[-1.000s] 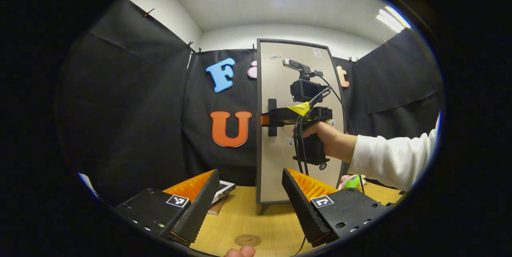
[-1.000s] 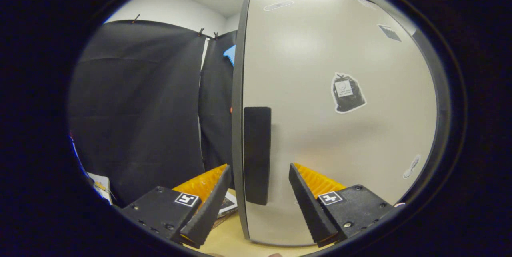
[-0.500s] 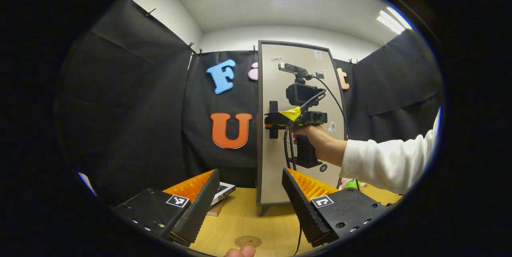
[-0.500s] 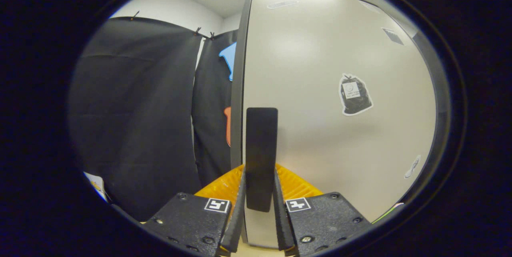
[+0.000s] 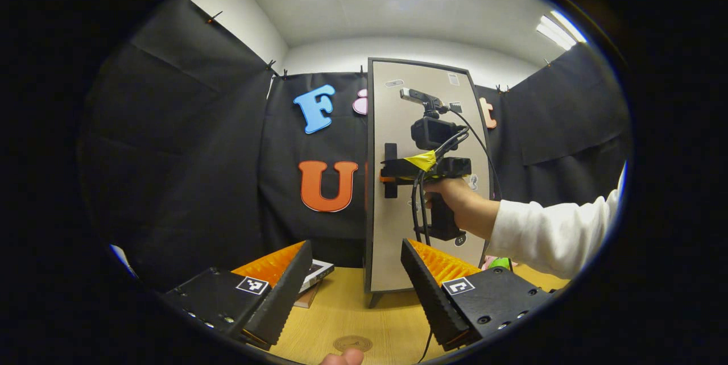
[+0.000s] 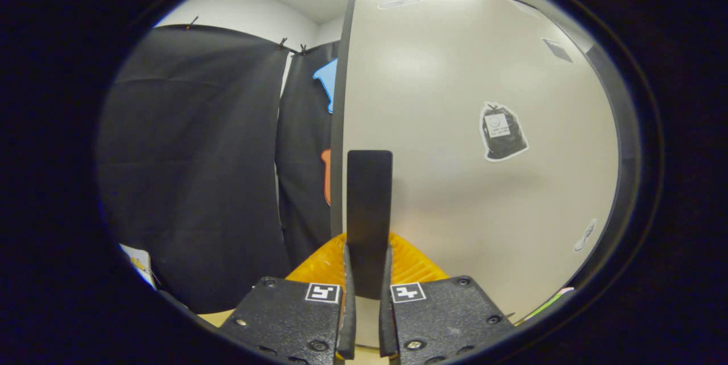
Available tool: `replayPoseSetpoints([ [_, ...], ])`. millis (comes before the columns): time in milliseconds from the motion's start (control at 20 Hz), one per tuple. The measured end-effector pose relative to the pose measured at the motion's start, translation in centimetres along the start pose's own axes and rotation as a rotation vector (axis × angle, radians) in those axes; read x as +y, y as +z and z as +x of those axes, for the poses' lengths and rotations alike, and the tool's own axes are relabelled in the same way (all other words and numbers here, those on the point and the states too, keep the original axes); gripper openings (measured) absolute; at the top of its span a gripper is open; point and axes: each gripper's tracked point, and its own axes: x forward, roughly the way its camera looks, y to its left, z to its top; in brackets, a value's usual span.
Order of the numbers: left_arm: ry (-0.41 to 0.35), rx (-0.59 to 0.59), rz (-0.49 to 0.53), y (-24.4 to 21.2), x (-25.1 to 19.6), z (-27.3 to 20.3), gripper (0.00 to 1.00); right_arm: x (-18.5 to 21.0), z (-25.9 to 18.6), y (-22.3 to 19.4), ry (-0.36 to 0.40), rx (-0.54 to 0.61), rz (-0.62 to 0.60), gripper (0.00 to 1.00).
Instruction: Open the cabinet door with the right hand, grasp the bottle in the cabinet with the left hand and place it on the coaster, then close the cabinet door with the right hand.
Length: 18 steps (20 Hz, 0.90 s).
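While our left tongs (image 5: 350, 291) hung with fingers wide apart and nothing between them above the worktop (image 5: 364, 319), a round coaster (image 5: 352, 343) lay on the wood just below them, a fingertip at its near edge. Beyond, a book (image 5: 314, 274) lay to the left, and the cabinet door (image 5: 398, 228) stood upright and flush. We kept our right tongs (image 6: 367, 291) clamped on the door's dark vertical handle (image 6: 369, 211), both fingers pressing its lower end. A hand (image 5: 460, 206) in a white sleeve (image 5: 551, 228) held them. We could not see the bottle behind the door.
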Motion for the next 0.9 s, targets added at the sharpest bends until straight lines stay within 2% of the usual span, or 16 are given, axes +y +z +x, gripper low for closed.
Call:
replayPoseSetpoints([
  [200,-0.017,-0.002,-0.015,0.3,-0.9,-0.3,0.95,1.0,-2.1,0.2,0.053,0.013,-0.004,0.19],
  [900,-0.013,-0.028,-0.017,1.2,-0.3,-1.2,0.95,1.2,-6.9,0.1,0.138,0.037,-0.004,0.19],
])
